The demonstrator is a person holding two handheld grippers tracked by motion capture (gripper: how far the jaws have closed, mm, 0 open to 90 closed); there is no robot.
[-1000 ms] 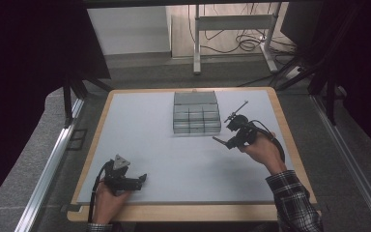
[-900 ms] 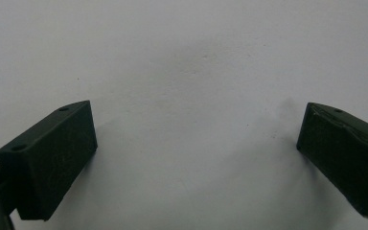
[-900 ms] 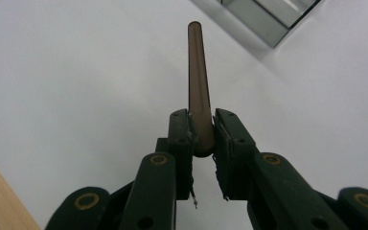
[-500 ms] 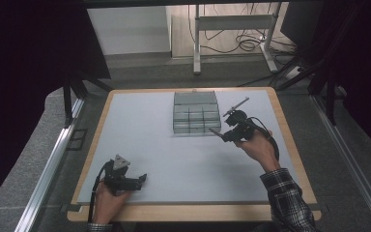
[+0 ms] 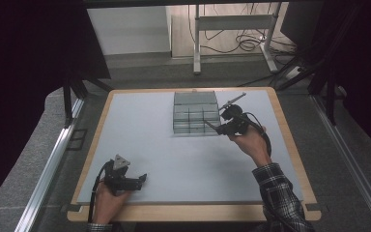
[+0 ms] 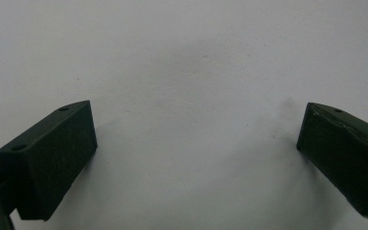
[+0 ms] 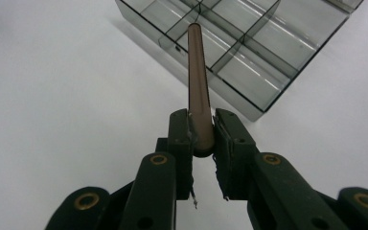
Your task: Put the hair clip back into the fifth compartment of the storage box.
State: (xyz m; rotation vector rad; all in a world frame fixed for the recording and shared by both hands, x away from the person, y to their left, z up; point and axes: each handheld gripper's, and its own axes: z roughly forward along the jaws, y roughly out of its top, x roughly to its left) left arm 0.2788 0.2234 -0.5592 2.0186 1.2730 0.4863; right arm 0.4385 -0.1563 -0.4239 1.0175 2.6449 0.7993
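While the right gripper (image 7: 202, 132) is clamping a brown rod (image 7: 197, 81) over the tray (image 7: 249, 72), placement is pending, left gripper (image 6: 196, 139) idling open.

Matt black plastic on the right gripper (image 7: 202, 125), brass-coloured rivets glinting at its joints; clamped between its jaws, a smooth brown rod (image 7: 197, 81) with a dull satin sheen; the compartment tray (image 7: 249, 43) looks like glossy, smoky translucent plastic; left gripper (image 6: 196, 158) blocks are matt black, faintly scuffed; tabletop (image 5: 149, 145) matt pale grey, rimmed in light wood; sleeve (image 5: 280, 193) of plaid cloth
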